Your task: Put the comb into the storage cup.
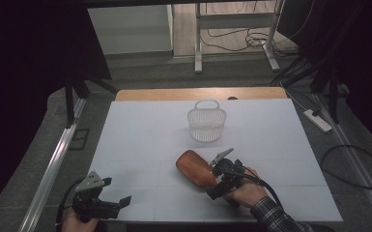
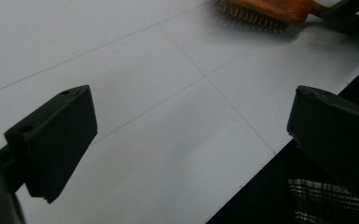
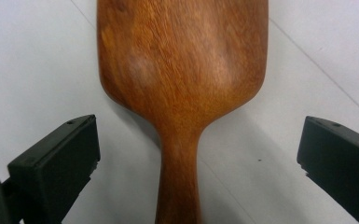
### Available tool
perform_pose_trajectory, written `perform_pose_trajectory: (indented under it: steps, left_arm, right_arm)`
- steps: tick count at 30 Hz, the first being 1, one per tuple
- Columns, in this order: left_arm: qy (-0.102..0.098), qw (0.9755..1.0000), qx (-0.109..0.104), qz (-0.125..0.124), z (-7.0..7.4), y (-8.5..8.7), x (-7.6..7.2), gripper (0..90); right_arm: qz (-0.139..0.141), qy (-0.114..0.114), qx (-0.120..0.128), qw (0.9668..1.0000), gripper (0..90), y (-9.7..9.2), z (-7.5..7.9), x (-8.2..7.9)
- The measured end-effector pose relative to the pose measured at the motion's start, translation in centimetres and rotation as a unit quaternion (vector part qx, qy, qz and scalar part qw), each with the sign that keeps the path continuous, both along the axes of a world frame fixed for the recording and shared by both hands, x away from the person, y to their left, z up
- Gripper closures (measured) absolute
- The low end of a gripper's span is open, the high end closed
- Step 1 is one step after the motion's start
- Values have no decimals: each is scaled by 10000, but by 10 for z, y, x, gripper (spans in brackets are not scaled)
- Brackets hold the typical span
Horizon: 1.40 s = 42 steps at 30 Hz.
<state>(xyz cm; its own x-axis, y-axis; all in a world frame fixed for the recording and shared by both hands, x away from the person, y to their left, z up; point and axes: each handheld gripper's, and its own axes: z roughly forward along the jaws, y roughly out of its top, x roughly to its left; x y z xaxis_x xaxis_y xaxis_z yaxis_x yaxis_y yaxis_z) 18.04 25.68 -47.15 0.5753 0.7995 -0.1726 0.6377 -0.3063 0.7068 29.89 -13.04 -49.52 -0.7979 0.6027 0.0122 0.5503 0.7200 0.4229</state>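
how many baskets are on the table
1. The white wire basket stands upright toward the far middle of the white table, apart from the wooden hairbrush that lies nearer the person, at the open right gripper.

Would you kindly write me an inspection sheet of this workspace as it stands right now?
Surface: white table, faint seam lines.
Job's things: wooden brush lying bristles down, handle between the jaws of the right gripper, jaws apart and not touching it.
Clutter: white wire basket, upright, beyond the brush.
Grippers: right gripper open; left gripper open, over the table's near edge.
Cables: black cable trailing from the right gripper; loose floor cables.
Surroundings: power strip on floor, desk legs behind.
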Motion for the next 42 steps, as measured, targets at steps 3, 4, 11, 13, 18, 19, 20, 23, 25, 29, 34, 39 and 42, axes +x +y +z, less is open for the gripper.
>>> perform_pose_trajectory:
  steps: [3, 4, 11, 13, 18, 19, 20, 23, 25, 29, 34, 39, 42]
  left_arm:
    - [-1, 10000, -6, 4, 0, 0, 0, 24]
    - [-1, 10000, -6, 4, 0, 0, 0, 24]
    - [0, 10000, -7, 13, 0, 0, 0, 25]
    - [1, 10000, -5, 8, 0, 0, 0, 25]
    - [-2, 10000, -7, 15, 0, 0, 0, 25]
    - [-4, 10000, -9, 17, 0, 0, 0, 25]
    - [-5, 10000, -12, 20, 0, 0, 0, 25]
    - [-5, 10000, -6, 16, 0, 0, 0, 25]
    - [-6, 10000, 4, 3, 0, 0, -1, 25]
    - [-4, 10000, 5, 0, 0, 0, 0, 25]
    - [-4, 10000, 6, 0, 0, 0, 0, 25]
    - [-2, 10000, 5, 0, 0, 0, 0, 25]
    - [-3, 10000, -6, 10, 0, 0, 0, 25]
  right_arm:
    - [18, -2, -82, 10000, 0, 0, -5, 0]
    - [18, -2, -82, 10000, 0, 0, -5, 0]
    - [47, 50, -217, 9997, 0, 0, -12, -2]
    - [65, 63, -273, 9996, 0, 0, -13, -2]
    - [50, 78, -277, 9996, 59, 1, -14, -2]
    - [57, 74, -260, 9996, 82, 0, -13, -2]
    - [68, 68, -233, 9997, 128, 0, -13, -3]
    - [115, 59, -220, 9997, 223, 0, -12, -4]
    - [163, 62, -218, 9996, 283, 1, -12, -5]
    - [259, 21, -237, 9994, 389, 1, -11, -6]
    - [308, 17, -174, 9994, 545, 1, -9, -6]
    - [339, 10, -191, 9992, 680, 1, -8, -6]
    - [318, 71, -206, 9993, 704, 0, -8, -5]
